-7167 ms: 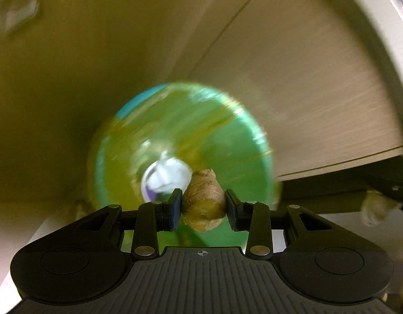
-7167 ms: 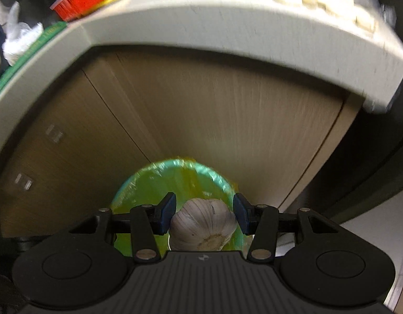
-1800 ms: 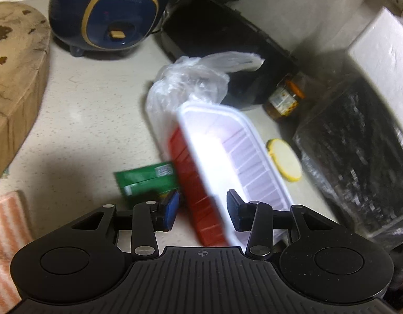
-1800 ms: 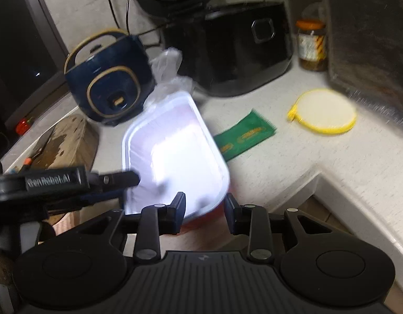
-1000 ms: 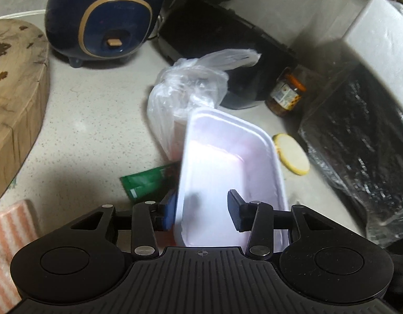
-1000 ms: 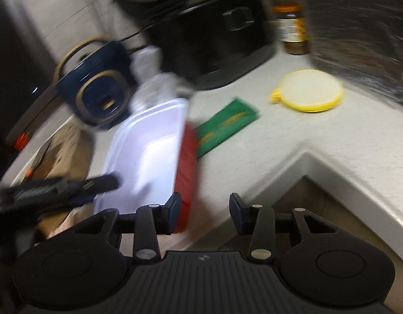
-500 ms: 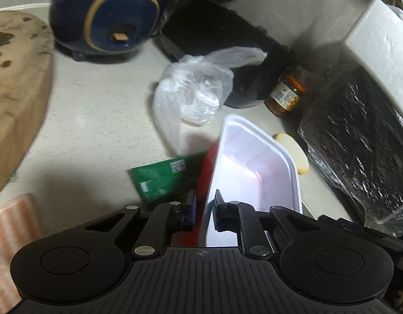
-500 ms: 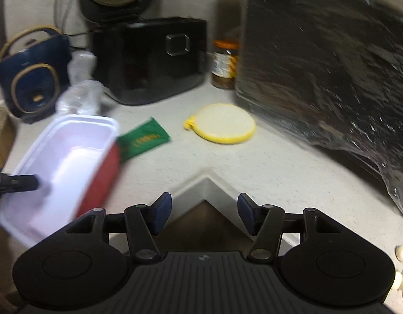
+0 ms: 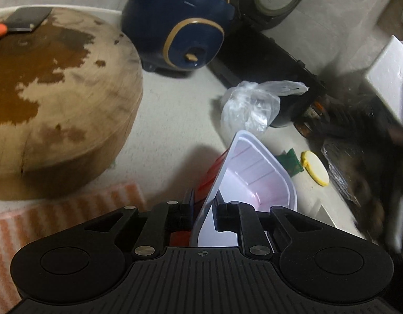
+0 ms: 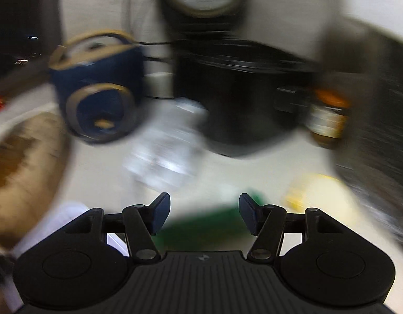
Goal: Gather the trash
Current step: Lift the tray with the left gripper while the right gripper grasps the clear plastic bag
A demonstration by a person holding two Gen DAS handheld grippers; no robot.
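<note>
Left wrist view: the left gripper (image 9: 203,209) is pinched on the side wall of the white and red tray (image 9: 251,172), which is held tilted above the counter (image 9: 170,120). The pinch should be kept firm, so the thin wall does not slip on the way to the bin. The right gripper (image 10: 204,213) is spread wide, with nothing in it, over the green wrapper (image 10: 201,225). That view is badly blurred, so the plastic bag (image 9: 249,104) and yellow lid (image 9: 315,167) are hard to make out there. No bin is seen.

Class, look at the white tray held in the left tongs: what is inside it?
The white tray looks empty: only its ribbed pinkish-white floor shows. The left tongs hide its near end.
</note>
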